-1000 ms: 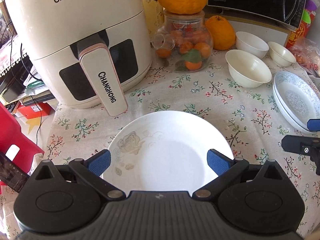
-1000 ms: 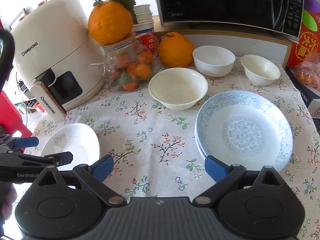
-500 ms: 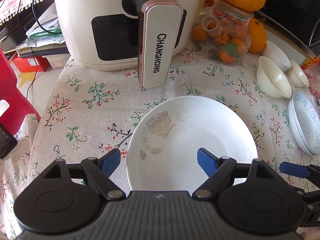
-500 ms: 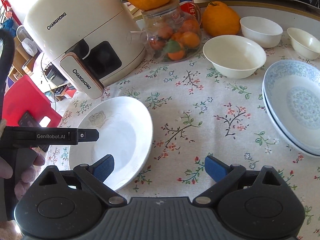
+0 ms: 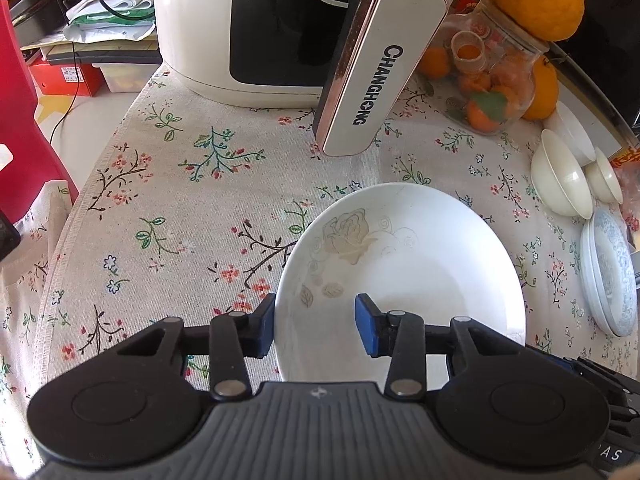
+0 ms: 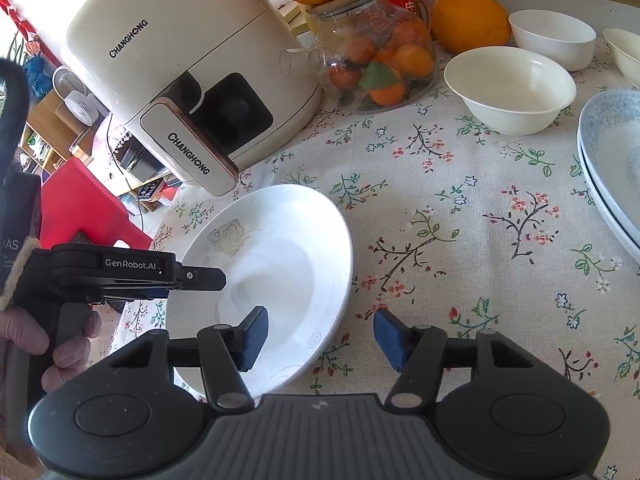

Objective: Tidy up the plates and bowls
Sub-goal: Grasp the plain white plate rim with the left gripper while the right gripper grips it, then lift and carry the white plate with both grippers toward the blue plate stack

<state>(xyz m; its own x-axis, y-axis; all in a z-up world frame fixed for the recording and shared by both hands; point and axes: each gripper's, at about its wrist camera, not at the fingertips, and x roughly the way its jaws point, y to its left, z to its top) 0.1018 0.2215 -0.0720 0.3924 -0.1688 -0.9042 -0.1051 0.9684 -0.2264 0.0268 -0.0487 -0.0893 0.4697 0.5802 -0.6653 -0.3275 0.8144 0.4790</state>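
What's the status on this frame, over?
Both grippers open: left gripper straddles white plate rim, right gripper at opposite rim. Plate not gripped. Air fryer handle close behind.

My table wore a floral tablecloth (image 5: 192,208); a red chair (image 5: 24,92) stood beside it, with shelving (image 6: 44,136) and daylight beyond.

One white rose plate (image 6: 276,256), two stacked blue plates (image 6: 612,160), three bowls (image 6: 510,88), two large oranges (image 6: 468,18), one air fryer (image 6: 176,60).
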